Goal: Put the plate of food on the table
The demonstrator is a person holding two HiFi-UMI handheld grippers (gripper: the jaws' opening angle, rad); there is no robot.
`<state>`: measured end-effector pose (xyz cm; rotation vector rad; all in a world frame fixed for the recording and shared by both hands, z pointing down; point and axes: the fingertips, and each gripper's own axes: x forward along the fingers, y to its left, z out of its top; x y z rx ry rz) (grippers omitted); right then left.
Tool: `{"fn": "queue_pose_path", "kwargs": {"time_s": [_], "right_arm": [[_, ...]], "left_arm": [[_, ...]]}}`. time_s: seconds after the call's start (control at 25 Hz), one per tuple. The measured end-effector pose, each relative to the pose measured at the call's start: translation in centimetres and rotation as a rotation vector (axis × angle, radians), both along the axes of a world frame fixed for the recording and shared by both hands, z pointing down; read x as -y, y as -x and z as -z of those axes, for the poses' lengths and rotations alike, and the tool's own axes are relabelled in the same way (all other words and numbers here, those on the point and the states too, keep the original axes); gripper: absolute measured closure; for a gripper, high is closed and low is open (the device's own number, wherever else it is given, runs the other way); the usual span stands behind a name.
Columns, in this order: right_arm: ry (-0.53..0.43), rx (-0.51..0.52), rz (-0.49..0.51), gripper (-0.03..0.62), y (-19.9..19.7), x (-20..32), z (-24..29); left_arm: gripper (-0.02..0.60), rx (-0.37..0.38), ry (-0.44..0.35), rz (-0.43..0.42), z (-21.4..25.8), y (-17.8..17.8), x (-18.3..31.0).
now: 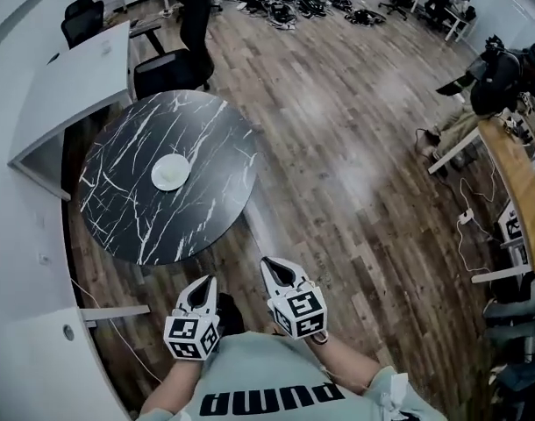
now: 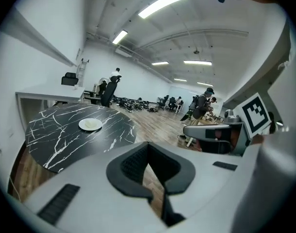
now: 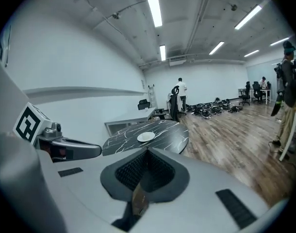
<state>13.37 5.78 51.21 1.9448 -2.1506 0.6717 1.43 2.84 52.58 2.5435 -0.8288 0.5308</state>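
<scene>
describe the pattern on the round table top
The table top is black with thin white marble-like veins. It shows best in the head view.

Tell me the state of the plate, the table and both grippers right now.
plate: set flat on the table, near its middle.
table: upright, bearing the plate.
left gripper: shut, empty, short of the table.
right gripper: shut, empty, short of the table.

We wear a pale green short-sleeved T-shirt (image 1: 276, 384) with black lettering at six o'clock. Our white left gripper (image 1: 203, 286) and white right gripper (image 1: 272, 267) have black-padded jaws and black-and-white marker cubes (image 1: 191, 335).
</scene>
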Motion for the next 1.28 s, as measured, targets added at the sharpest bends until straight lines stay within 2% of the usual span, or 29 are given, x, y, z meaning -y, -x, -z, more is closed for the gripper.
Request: {"fn": "queue_pose_path", "kwargs": {"time_s": [0.12, 0.28, 0.52, 0.68, 1.0, 1.28], "right_arm": [[-0.020, -0.001, -0.006, 0.585, 0.1, -3.7, 0.8], [-0.041, 0.004, -0.019, 0.585, 1.3, -6.3, 1.4], [-0.076, -0.032, -0.058, 0.585, 3.7, -6.2, 3.4], [-0.090, -0.061, -0.070, 0.585, 6.9, -5.2, 4.7], [-0.049, -0.070, -0.074, 0.585, 15.0, -4.3, 4.1], [0.001, -0.103, -0.142, 0.585, 18.5, -6.2, 3.0]], "left_arm": [[0.575, 0.019, -0.034, -0.016, 1.2, 0.4, -3.6], [0.575, 0.021, -0.082, -0.025, 3.3, 1.7, -5.6], [0.575, 0.001, -0.110, -0.029, 4.6, 5.1, -5.3], [0.575, 0.015, -0.144, -0.047, 5.2, 9.0, -4.5], [0.575, 0.014, -0.104, -0.034, 3.7, 17.1, -3.0], [0.575, -0.015, -0.078, -0.086, 2.2, 20.8, -3.3]]}}
